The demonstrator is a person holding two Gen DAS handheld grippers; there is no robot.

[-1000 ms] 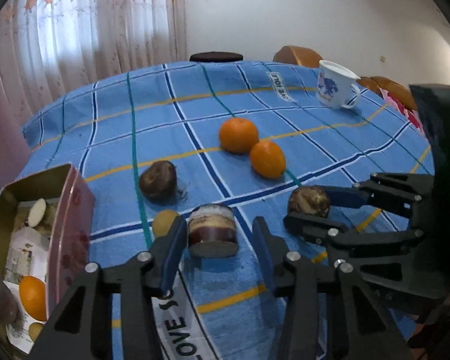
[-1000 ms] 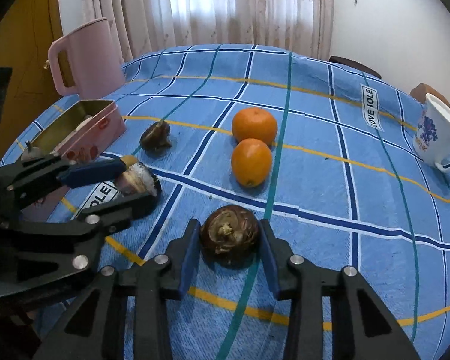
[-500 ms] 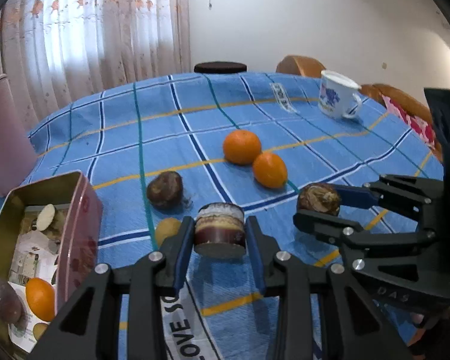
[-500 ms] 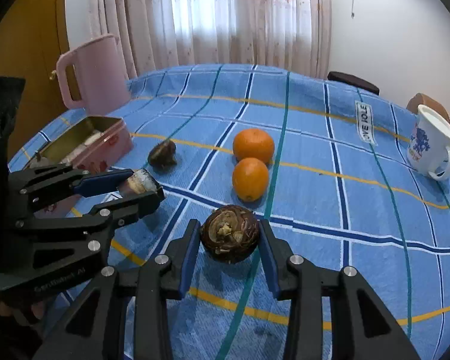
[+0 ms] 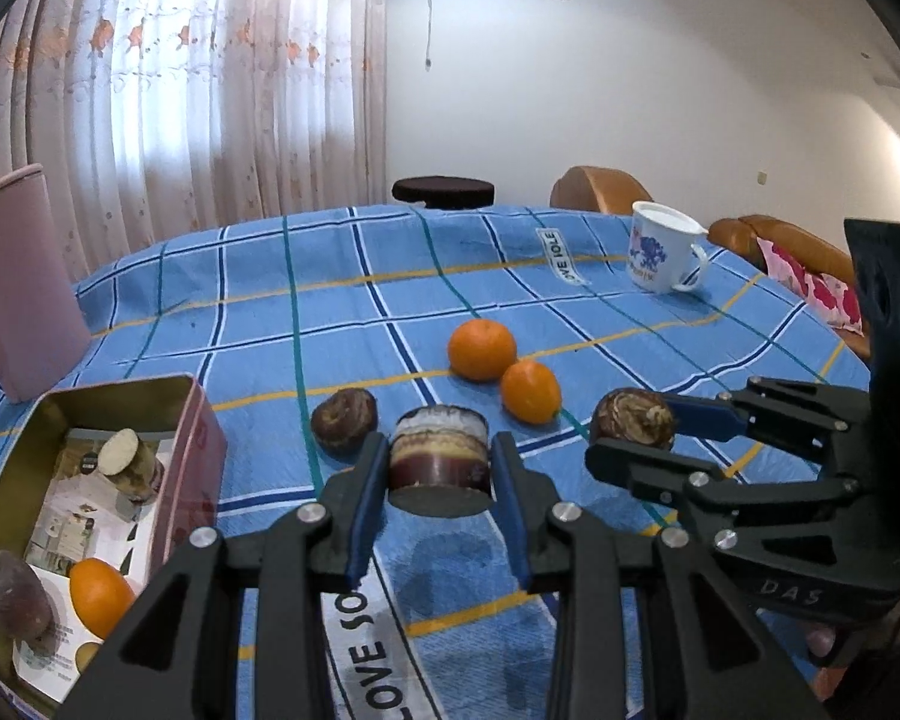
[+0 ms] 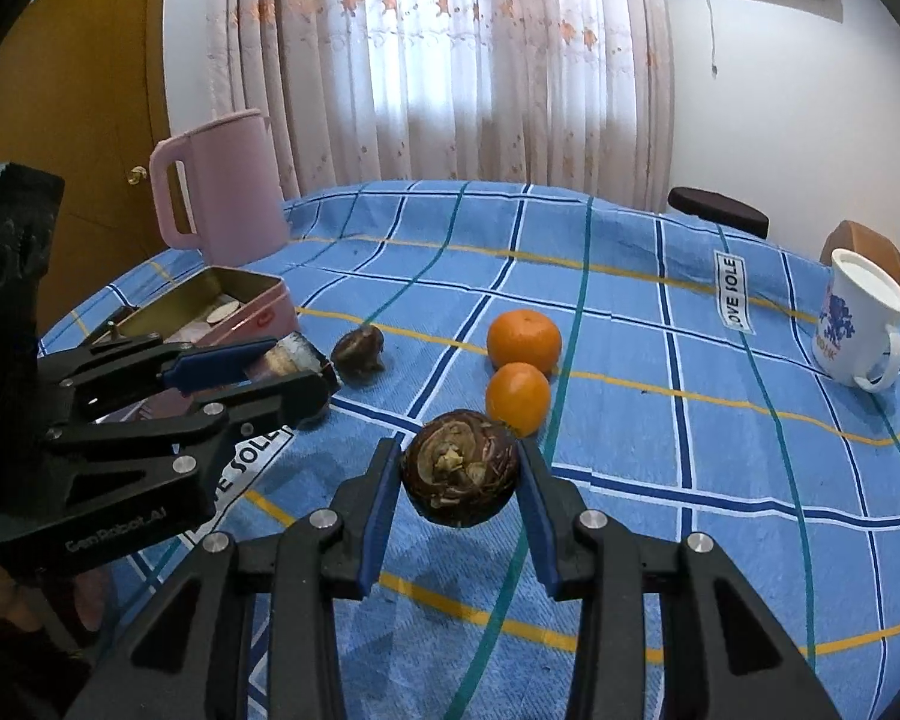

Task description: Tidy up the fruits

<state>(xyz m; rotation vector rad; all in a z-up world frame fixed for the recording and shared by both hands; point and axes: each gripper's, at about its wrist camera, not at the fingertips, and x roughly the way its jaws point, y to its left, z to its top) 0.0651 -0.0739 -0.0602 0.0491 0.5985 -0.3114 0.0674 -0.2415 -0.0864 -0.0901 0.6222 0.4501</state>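
Both pieces have just come up off the checked tablecloth (image 5: pixel 342 300): the left gripper (image 5: pixel 439 483) clenches the cut brown stub (image 5: pixel 439 456), the right gripper (image 6: pixel 459 483) the round brown fruit (image 6: pixel 459 474), likely bound for the open tin (image 5: pixel 186 456).

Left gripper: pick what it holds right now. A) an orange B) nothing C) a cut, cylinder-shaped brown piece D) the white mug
C: the left gripper is shut on the cut brown cylinder piece, raised off the blue cloth, while both oranges lie on the cloth.
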